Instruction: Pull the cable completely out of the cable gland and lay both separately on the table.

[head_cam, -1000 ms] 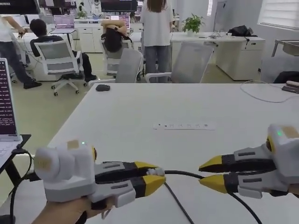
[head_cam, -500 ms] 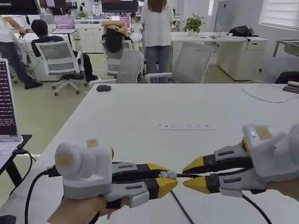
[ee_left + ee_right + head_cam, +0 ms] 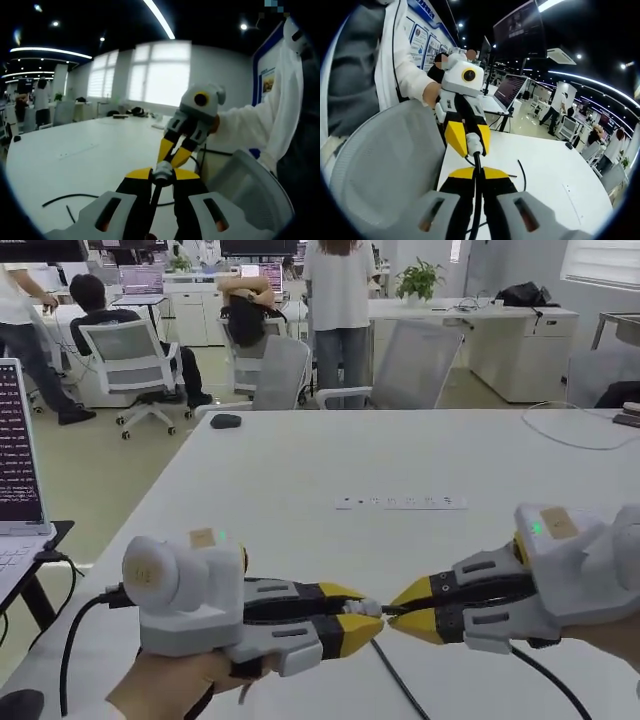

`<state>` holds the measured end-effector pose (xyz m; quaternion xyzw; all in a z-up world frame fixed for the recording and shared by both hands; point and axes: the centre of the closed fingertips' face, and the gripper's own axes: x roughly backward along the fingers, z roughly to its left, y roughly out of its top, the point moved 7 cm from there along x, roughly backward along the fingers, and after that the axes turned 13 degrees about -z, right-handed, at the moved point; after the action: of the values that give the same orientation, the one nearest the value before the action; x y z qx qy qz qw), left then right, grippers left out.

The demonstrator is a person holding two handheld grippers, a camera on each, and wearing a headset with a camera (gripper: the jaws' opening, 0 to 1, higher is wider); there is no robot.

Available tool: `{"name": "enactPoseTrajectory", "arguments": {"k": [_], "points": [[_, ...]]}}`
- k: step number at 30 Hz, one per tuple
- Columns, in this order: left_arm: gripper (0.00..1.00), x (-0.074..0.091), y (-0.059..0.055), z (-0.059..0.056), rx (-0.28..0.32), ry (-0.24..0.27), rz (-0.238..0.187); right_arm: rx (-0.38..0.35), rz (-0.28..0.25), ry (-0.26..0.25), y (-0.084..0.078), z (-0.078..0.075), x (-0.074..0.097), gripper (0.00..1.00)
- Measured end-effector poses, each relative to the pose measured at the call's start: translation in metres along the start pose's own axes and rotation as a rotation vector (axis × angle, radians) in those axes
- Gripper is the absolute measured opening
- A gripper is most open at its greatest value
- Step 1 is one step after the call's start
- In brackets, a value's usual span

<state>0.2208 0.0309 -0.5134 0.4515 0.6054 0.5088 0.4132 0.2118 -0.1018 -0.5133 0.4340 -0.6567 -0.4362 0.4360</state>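
Observation:
My left gripper (image 3: 368,612) is shut on a small pale cable gland (image 3: 371,608) held just above the white table (image 3: 300,490). A black cable (image 3: 405,685) leaves the gland and trails toward the near edge. Tip to tip with the left one, my right gripper (image 3: 398,606) is shut on the cable beside the gland. In the left gripper view the gland (image 3: 162,172) sits between the yellow tips, with the right gripper (image 3: 172,156) just beyond. In the right gripper view the cable (image 3: 477,195) runs between the jaws up to the gland (image 3: 473,145) in the left gripper (image 3: 469,142).
A flush socket strip (image 3: 400,502) lies mid-table, a mouse (image 3: 226,421) at the far left corner, a thin white cable (image 3: 570,435) far right. A laptop (image 3: 15,470) stands left of the table. Office chairs (image 3: 410,365) and people are behind. A grey chair back (image 3: 380,160) is close by.
The right gripper has moved left until its tips meet the left gripper's, and it has shut on the cable beside the gland. The left gripper shifted slightly right.

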Motion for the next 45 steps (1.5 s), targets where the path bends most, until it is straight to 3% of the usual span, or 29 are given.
{"name": "enactPoseTrajectory", "arguments": {"k": [17, 27, 36, 45], "points": [[0.16, 0.009, 0.0, 0.003, 0.006, 0.016, 0.003, -0.029, -0.004, -0.039, -0.014, 0.0, 0.018, 0.02], [0.16, 0.021, 0.003, 0.01, 0.015, 0.052, -0.011, -0.079, 0.047, -0.089, -0.041, -0.001, 0.039, 0.02], [0.16, 0.02, 0.003, 0.011, 0.017, 0.057, -0.016, -0.126, 0.065, -0.13, -0.056, 0.0, 0.053, 0.02], [0.16, 0.017, 0.002, 0.01, 0.011, 0.064, -0.012, -0.159, 0.063, -0.151, -0.059, 0.001, 0.057, 0.03]]}}
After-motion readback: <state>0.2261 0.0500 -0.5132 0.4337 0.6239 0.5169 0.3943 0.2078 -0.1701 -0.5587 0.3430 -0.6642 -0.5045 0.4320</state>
